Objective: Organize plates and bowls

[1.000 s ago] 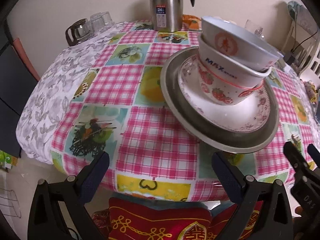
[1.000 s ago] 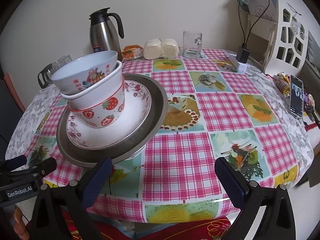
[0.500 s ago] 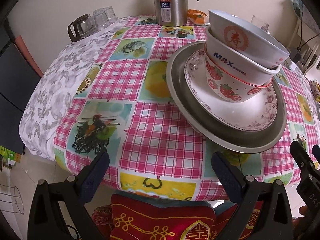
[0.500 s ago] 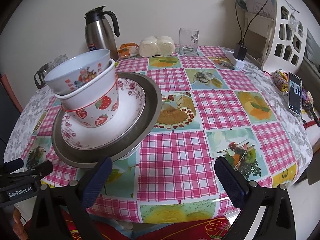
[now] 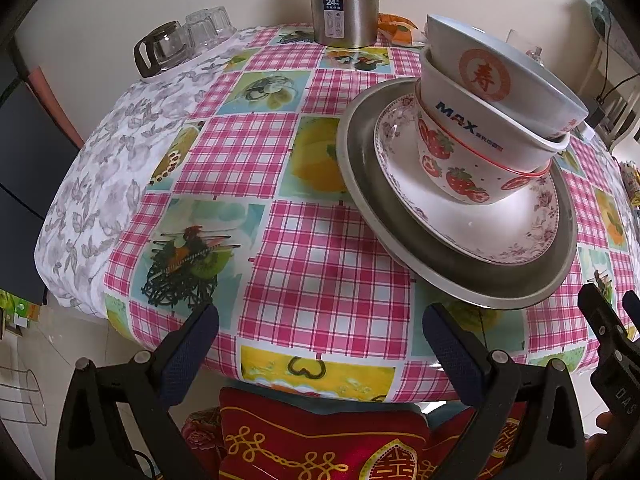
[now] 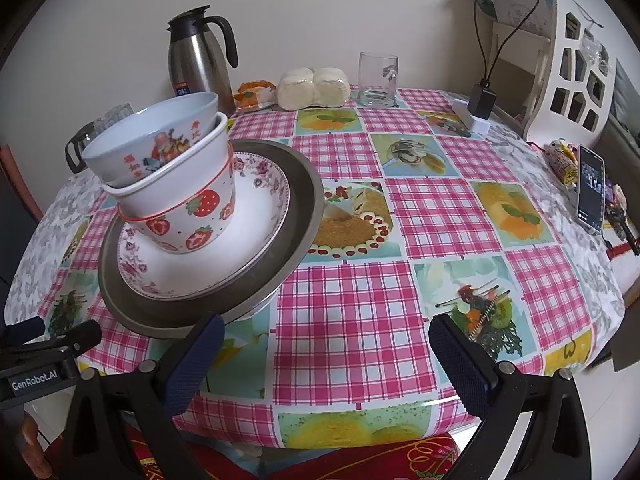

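Observation:
A stack stands on the checked tablecloth: a steel plate [image 5: 472, 276] [image 6: 296, 236], a floral plate [image 5: 516, 232] [image 6: 176, 272], a strawberry bowl [image 5: 452, 168] [image 6: 192, 224], a white bowl [image 5: 472, 120] [image 6: 168, 192] and a pale blue bowl [image 5: 500, 68] [image 6: 160, 140] nested on top. The stack tilts. My left gripper [image 5: 320, 344] is open and empty near the table's front edge, left of the stack. My right gripper [image 6: 324, 356] is open and empty at the front edge, its left finger just below the steel plate's rim.
A steel thermos jug [image 5: 344, 4] [image 6: 200, 64], a glass pot and tumblers [image 5: 180, 40], a glass mug [image 6: 378, 80], wrapped buns [image 6: 312, 88] and snack packets stand at the back. A phone [image 6: 590, 188] and charger lie right. A red cushion [image 5: 320, 436] lies below the edge.
Both grippers have come a little closer to the table and the stack looks larger. Both stay open. The stack has not moved.

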The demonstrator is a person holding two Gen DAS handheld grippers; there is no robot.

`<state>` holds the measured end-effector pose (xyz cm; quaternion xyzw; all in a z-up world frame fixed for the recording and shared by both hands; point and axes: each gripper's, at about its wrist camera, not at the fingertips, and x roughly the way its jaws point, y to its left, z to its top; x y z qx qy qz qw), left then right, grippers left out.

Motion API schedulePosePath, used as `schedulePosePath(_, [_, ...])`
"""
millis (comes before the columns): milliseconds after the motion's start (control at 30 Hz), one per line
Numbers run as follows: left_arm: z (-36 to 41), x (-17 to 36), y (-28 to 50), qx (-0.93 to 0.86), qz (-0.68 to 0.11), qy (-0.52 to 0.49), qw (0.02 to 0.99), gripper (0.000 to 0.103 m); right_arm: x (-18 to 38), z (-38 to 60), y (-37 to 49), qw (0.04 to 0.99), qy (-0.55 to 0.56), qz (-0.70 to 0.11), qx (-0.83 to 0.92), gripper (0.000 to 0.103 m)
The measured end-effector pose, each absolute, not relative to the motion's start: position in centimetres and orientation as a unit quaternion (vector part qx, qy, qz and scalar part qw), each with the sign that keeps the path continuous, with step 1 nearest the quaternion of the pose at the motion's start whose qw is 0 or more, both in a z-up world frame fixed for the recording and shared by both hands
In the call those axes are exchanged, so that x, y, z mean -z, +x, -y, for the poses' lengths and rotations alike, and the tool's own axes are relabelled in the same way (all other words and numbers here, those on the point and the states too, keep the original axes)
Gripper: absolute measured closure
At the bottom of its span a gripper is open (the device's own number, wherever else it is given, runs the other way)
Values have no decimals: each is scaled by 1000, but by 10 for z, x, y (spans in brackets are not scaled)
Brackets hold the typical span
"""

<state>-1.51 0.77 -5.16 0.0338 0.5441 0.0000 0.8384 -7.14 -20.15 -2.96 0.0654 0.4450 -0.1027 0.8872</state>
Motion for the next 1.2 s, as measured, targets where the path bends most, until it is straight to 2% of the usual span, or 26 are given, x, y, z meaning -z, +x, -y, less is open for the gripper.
schedulePosePath(1200, [-12, 52, -15, 0, -548, 15, 836, 1, 34, 201, -70, 883, 62, -454, 101, 0])
